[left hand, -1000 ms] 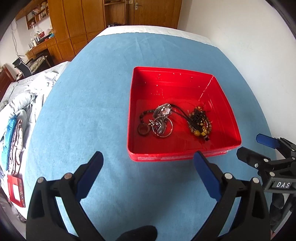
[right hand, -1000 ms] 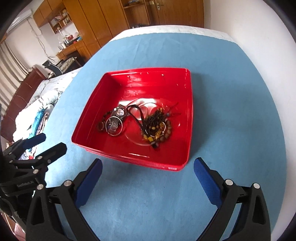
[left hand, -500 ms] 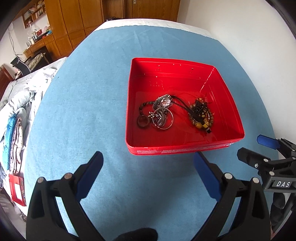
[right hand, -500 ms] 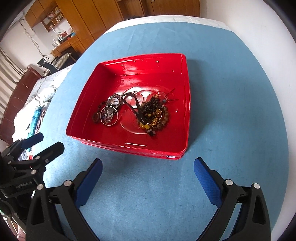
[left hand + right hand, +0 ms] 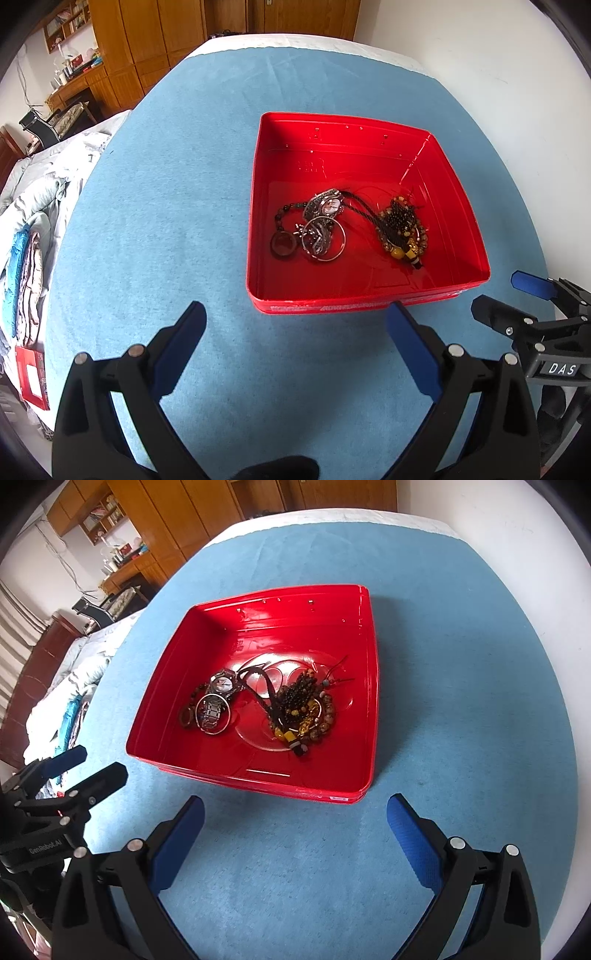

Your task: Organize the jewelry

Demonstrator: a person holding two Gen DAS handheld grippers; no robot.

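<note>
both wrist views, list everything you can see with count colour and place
red tray: 1, red, on the blue cloth, right of centre in the left wrist view
wristwatch: 1, silver, inside the tray, left cluster
metal bangle: 1, silver, in the tray beside the watch
dark ring: 1, dark brown, leftmost in the tray
beaded pile: 1 tangle, brown, black and amber, right side of the tray
black cord: 1, black, running from watch to beads
blue cloth: 1, blue, covering the surface
wooden cabinets: several, brown, far background
left gripper: 1, black with blue pads, jaws open, short of the tray
right gripper: 1, black with blue pads, jaws open, short of the tray
</note>
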